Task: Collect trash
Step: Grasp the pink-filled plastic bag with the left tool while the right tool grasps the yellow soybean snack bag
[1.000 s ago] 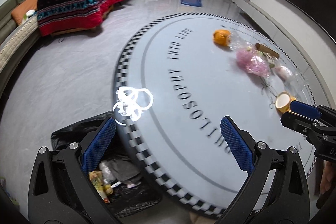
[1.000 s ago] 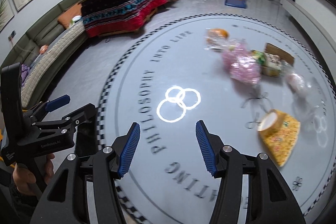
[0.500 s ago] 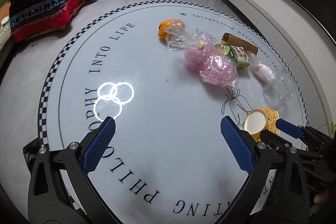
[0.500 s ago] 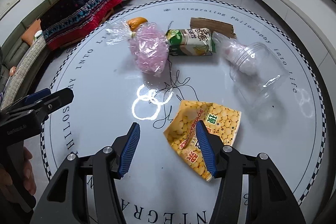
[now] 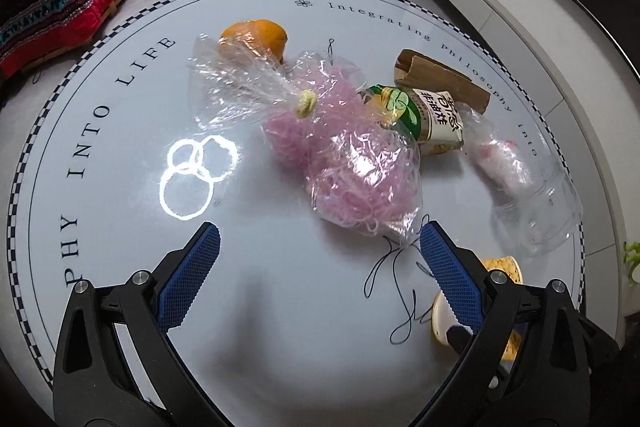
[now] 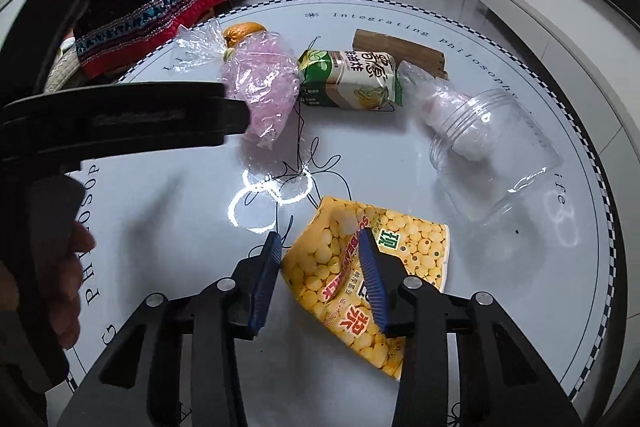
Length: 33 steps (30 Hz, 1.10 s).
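between the right jaws, snack bag

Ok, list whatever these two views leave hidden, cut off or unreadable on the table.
- Left wrist view: the yellow snack bag is mostly behind the left gripper's finger.
- Right wrist view: the left gripper's body covers part of the pink shred bag; the orange sits half behind it.
- Right gripper: whether its pads press the snack bag is unclear.
- Clear jar: the pale bundle at its mouth is unidentifiable.
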### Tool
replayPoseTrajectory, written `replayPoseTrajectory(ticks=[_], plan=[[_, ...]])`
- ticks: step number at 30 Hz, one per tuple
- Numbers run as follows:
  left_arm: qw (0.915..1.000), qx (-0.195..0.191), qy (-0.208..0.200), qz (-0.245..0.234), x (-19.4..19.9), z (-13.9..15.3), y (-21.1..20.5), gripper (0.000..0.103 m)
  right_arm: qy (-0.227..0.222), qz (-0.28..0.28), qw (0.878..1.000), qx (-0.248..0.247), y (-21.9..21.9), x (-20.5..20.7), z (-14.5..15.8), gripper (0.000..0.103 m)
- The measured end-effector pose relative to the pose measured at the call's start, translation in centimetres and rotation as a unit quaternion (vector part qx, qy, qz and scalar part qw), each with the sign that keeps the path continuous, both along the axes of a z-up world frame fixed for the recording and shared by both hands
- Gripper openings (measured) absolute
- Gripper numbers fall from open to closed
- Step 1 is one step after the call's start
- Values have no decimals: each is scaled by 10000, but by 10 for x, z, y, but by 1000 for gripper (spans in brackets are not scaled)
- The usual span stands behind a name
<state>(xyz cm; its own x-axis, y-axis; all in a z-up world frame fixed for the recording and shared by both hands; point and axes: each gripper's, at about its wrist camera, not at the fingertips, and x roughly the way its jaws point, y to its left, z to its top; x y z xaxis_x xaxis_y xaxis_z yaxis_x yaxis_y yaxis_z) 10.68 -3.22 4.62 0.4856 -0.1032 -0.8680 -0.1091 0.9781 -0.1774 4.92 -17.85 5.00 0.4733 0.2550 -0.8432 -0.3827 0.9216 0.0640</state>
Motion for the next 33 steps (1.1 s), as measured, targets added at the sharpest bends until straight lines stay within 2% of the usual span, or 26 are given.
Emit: replayPoseTrajectory(ticks=[3,6,11,15,18,20,33], plan=[[9998,18,26,184,18,-5,0,97,-10,68,9999,75,-3,-1,1,38],[9993,-135,58,347,34,-10,4,97,9,93,9998,165,-6,0,1,38],[9987,-219,-5,460,43,-16,8,97,-6,132,9997,195,-8,-1,2,38],[9992,-249,122,274,46,-25,8,65,-8,115,9997,203,-9,-4,3,38],[9994,-320,56,125,38,-22,9,47,-19,63,9997,222,-10,-6,5,38],[9994,-347,24,33,28,-17,11,41,-27,17,9997,239,-11,-7,7,37],[9986,-21,-491,-203,-72,26,31,39,-75,-201,9979,608,-12,-37,42,35]])
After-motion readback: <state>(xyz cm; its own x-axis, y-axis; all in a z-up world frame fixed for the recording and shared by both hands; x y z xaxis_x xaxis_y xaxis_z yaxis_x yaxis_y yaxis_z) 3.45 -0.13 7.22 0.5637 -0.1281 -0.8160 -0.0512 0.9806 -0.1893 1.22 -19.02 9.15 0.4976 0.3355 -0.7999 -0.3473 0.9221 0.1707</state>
